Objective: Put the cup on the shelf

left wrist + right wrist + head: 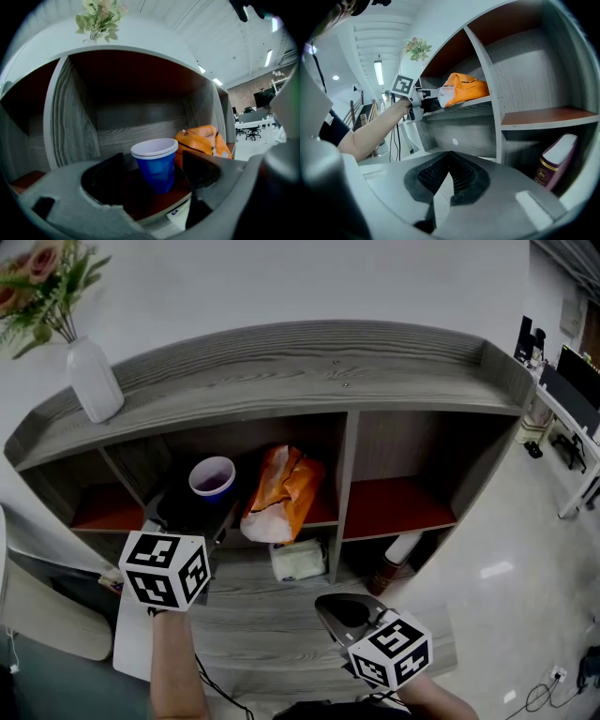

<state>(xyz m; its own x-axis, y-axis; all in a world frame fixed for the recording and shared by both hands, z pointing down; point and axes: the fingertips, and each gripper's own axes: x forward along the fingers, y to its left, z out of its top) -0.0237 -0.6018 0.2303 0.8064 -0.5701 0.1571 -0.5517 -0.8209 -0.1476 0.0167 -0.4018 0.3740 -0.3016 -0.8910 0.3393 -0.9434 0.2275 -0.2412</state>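
Two released fingers (108, 174) of the left gripper (202, 507) flank, without touching, the blue cup (156, 164) on the red shelf (157, 202), its base hidden from the head view; the right gripper (449, 158) has its fingers clenched, empty.

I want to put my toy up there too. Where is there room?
The red board in the right compartment is bare, and so is the top board right of the vase. The middle compartment is crowded: cup beside orange bag.
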